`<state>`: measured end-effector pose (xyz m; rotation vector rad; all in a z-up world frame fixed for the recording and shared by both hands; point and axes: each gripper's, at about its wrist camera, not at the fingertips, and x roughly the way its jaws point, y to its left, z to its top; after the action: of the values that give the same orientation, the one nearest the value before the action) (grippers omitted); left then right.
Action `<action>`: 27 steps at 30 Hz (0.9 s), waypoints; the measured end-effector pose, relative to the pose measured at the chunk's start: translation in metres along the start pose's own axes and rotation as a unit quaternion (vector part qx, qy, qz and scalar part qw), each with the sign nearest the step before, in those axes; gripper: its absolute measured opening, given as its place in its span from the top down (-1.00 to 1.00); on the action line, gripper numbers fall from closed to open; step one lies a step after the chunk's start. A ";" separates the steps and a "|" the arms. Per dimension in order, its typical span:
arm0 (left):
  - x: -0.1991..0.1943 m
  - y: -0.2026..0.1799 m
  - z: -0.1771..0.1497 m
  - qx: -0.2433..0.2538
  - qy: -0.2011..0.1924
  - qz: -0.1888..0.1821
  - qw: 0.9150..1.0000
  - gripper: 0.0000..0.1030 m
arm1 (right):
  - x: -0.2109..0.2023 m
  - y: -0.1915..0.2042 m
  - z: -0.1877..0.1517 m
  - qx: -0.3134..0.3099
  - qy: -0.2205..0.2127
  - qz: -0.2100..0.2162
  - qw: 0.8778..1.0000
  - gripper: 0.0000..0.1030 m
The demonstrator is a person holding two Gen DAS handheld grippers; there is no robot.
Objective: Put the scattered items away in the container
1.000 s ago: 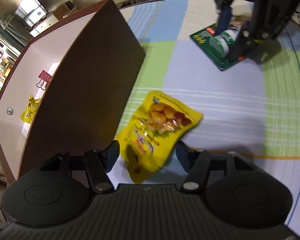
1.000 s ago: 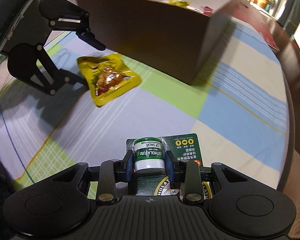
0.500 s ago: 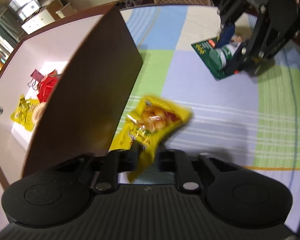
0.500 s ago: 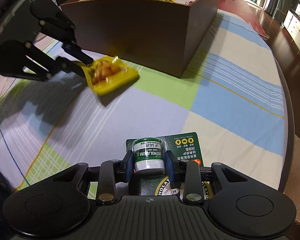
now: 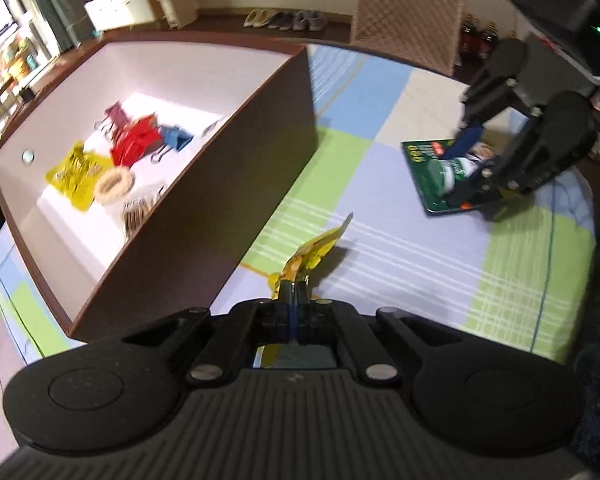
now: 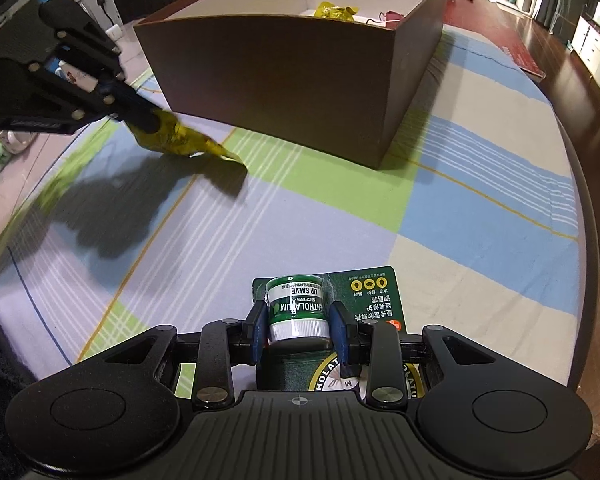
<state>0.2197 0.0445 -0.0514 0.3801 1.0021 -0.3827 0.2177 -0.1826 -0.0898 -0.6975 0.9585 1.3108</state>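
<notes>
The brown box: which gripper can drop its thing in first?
Probably the left gripper: its yellow snack pouch is lifted beside the brown box. The right gripper's lip salve pack looks still on the cloth.

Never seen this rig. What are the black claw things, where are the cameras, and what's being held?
No robot here: a person holds one hand-held gripper per hand, each with a fisheye camera looking along its two fingers. In the left view, the left hand-held gripper is shut on a yellow snack packet, beside a brown box already holding small items. In the right view, the right hand-held gripper grips a lip salve tub on its green card. Everything sits on a checked cloth. Each camera also sees the other gripper.
</notes>
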 end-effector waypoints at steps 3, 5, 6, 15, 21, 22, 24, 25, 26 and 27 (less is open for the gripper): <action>0.004 0.005 0.008 -0.007 0.003 0.012 1.000 0.98 | 0.002 0.000 0.001 0.001 0.002 0.003 1.000 0.37; 0.007 0.010 0.014 -0.012 0.008 0.024 1.000 0.92 | 0.004 -0.001 0.000 0.004 0.002 0.003 1.000 0.37; 0.009 0.012 0.016 -0.012 0.010 0.028 0.999 0.91 | 0.004 -0.001 0.000 0.006 0.002 0.003 1.000 0.37; 0.010 0.019 0.018 -0.013 0.014 0.030 0.999 0.92 | 0.007 -0.004 0.001 0.009 0.001 0.003 1.000 0.37; -0.009 0.010 0.013 -0.013 0.003 0.016 1.000 1.00 | 0.001 -0.007 0.005 0.017 -0.004 0.006 1.000 0.37; -0.013 0.010 0.011 -0.017 0.000 0.013 1.000 1.00 | -0.002 -0.008 0.006 0.021 -0.007 0.009 1.000 0.37; -0.023 0.009 0.010 -0.020 -0.007 0.012 1.000 1.00 | -0.007 -0.009 0.009 0.029 -0.013 0.015 0.999 0.37; -0.029 0.009 0.010 -0.021 -0.011 0.012 1.000 1.00 | -0.010 -0.010 0.011 0.034 -0.016 0.018 0.999 0.37; -0.036 0.009 0.010 -0.021 -0.016 0.012 1.000 1.00 | -0.013 -0.011 0.013 0.038 -0.020 0.022 0.999 0.37; -0.042 0.009 0.011 -0.021 -0.021 0.013 0.999 1.00 | -0.017 -0.012 0.015 0.043 -0.025 0.025 0.998 0.37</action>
<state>0.2111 0.0530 -0.0085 0.3445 0.9618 -0.3443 0.2323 -0.1794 -0.0689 -0.5766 0.9914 1.3169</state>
